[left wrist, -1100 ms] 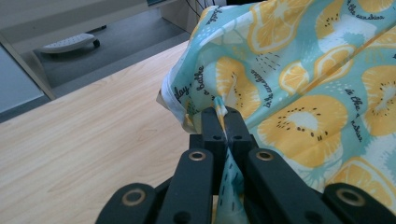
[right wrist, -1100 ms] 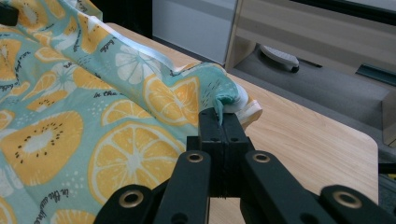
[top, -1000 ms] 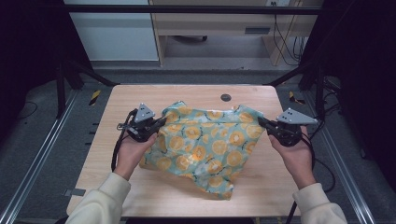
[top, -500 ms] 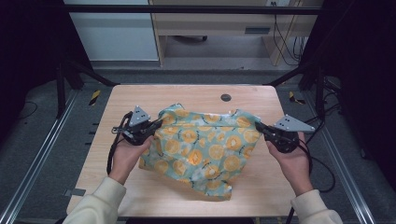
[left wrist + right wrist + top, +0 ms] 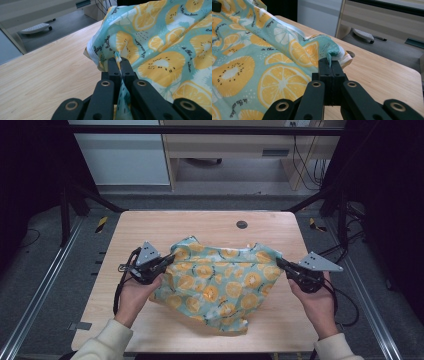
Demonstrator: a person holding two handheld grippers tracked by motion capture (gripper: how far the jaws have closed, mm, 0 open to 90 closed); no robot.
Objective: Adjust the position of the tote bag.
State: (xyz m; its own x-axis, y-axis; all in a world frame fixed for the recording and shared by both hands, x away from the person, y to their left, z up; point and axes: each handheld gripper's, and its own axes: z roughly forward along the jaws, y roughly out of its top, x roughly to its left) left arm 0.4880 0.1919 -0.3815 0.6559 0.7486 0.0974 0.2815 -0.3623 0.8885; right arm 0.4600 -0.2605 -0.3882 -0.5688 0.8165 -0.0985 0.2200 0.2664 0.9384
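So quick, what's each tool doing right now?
Left tool: closed on the cloth.
Right tool: closed on the cloth too.

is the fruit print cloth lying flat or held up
Partly held up: the cloth is pinched at opposite edges by the left gripper and right gripper, rumpled between, lower edge on the table.

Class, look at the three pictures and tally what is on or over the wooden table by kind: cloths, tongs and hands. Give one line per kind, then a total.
Cloths: 1, the fruit-print cloth.
Tongs: 2, the left tongs and the right tongs, each shut on the cloth.
Hands: 2, the left hand and the right hand.
Total: 5
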